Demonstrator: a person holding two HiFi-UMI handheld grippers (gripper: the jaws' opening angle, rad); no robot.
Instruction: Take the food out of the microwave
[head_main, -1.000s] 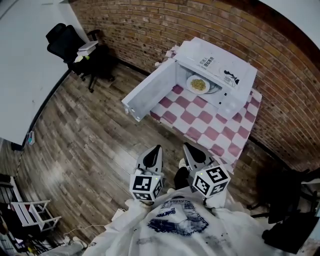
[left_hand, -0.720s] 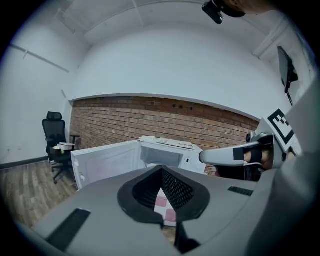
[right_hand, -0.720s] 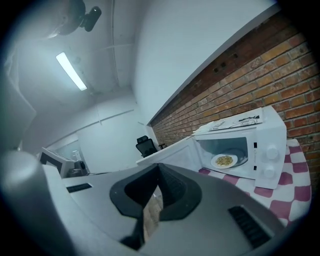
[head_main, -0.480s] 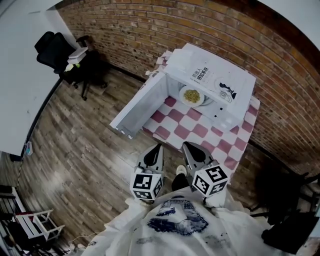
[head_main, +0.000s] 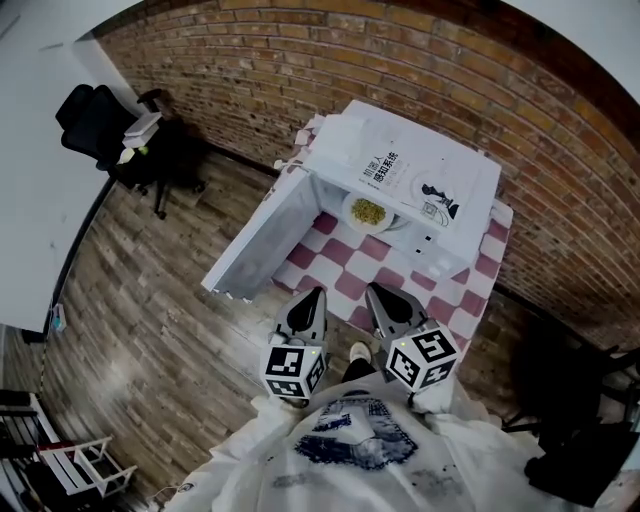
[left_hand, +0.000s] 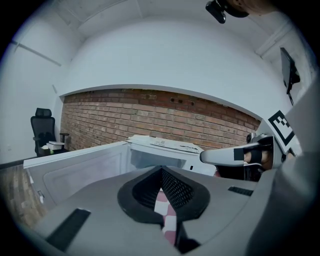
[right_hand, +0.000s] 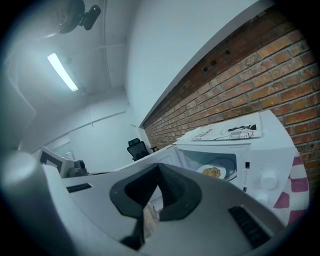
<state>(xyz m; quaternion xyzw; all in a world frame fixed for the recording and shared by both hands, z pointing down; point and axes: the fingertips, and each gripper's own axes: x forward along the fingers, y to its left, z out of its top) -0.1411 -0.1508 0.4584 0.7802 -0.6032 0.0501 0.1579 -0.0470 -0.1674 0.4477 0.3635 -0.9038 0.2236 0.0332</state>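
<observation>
A white microwave stands on a table with a pink-and-white checked cloth, against the brick wall. Its door hangs wide open to the left. Inside sits a white plate of yellowish food, also visible in the right gripper view as the plate. My left gripper and right gripper are side by side in front of my chest, just short of the table's near edge and pointing at the microwave. Both are shut and hold nothing. The left gripper view shows shut jaws before the open door.
A black office chair with things piled on it stands at the far left by the brick wall. A white rack is at the lower left, dark furniture at the right. Wooden floor lies left of the table.
The microwave and table have come nearer and slid lower in the head view as I walk toward them. Both grippers stay shut, side by side before my chest.
</observation>
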